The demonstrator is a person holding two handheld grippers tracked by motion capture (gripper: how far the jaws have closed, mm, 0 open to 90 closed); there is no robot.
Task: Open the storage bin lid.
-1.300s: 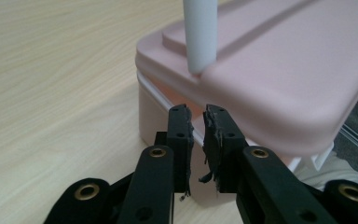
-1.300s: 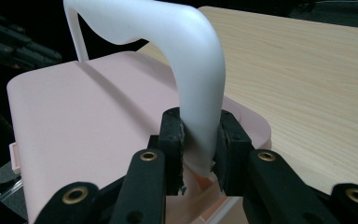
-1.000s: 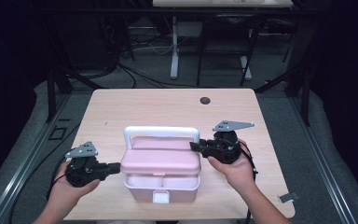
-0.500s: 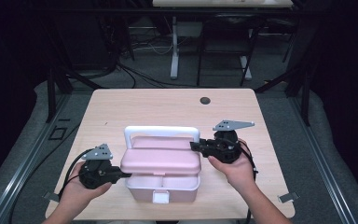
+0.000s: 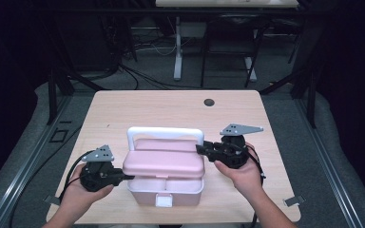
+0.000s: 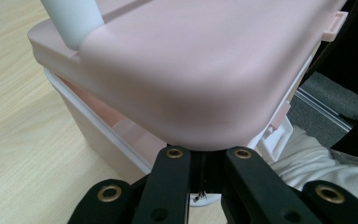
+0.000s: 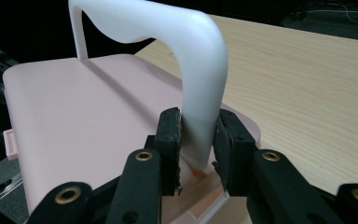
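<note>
On the wooden surface the pink box stands lengthwise between both hands, its lid tilted up, the right hand-held gripper clamped on the white handle, and the left hand-held gripper, closed, touches the lid's left end.

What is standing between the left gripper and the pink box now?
Nothing visible. The left gripper is shut, its jaws close together right under the corner of the pink lid of the pink box. Whether they touch the lid I cannot tell.
</note>
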